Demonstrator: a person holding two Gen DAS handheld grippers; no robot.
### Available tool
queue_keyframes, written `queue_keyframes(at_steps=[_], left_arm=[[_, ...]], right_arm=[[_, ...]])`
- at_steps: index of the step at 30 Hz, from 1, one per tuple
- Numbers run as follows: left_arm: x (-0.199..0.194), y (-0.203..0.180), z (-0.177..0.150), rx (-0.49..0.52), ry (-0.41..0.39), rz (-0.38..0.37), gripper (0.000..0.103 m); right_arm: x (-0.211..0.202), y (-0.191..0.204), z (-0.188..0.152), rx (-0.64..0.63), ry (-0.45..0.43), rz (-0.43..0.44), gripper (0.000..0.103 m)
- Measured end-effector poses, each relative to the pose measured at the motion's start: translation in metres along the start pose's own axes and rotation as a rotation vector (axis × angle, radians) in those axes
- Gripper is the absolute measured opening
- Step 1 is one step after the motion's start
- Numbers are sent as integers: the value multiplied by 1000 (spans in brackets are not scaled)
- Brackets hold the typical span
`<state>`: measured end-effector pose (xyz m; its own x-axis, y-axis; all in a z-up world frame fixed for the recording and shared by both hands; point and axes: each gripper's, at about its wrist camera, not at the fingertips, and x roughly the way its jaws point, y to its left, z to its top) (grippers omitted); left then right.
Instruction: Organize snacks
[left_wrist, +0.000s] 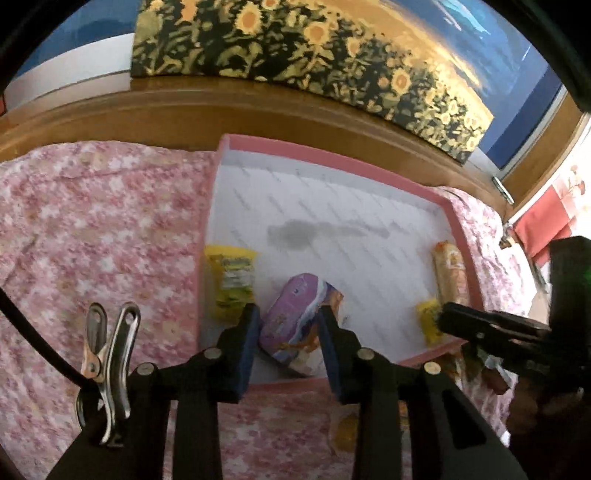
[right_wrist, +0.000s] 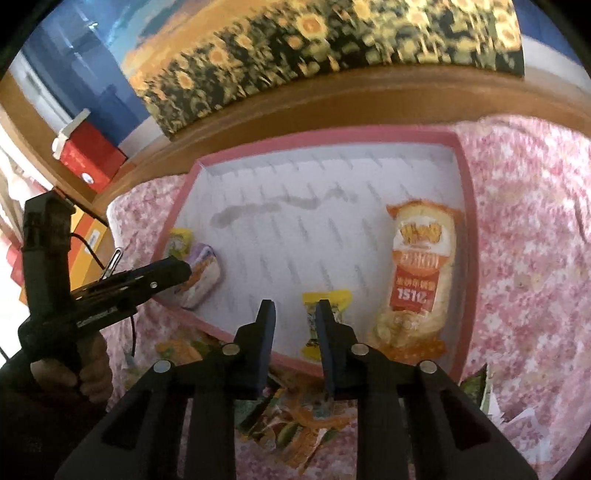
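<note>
Along the pink tray's (left_wrist: 458, 221) lower edge, the left tool (left_wrist: 288, 314) pinches the purple snack (left_wrist: 295, 317); the right tool (right_wrist: 293, 314) stands spread beside the yellow candy (right_wrist: 328, 306), both placing snacks inside.

Looking down at pink floral bedspread (left_wrist: 92, 229) covering bed. Pink-rimmed white tray (right_wrist: 467, 221) lying directly on it, far edge near wooden ledge (left_wrist: 177, 114). Loose snack packets (right_wrist: 295, 417) lying on bedspread just in front of tray's near rim, under my jaws; crumpled wrappers (right_wrist: 495, 402) sitting at right, beside tray's near corner.
</note>
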<state>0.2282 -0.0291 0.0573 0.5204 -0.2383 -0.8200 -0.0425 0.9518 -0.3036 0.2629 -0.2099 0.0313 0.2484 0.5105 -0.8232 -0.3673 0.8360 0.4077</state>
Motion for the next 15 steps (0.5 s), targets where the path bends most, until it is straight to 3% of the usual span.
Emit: queue_keyframes(at_steps=[11, 15], left_arm=[[-18, -1, -2, 5, -54, 28, 34], [-18, -7, -1, 42, -51, -50, 34]], right_arm=[[-8, -1, 0, 0, -27, 4, 25], [-18, 2, -2, -8, -58, 10, 25]])
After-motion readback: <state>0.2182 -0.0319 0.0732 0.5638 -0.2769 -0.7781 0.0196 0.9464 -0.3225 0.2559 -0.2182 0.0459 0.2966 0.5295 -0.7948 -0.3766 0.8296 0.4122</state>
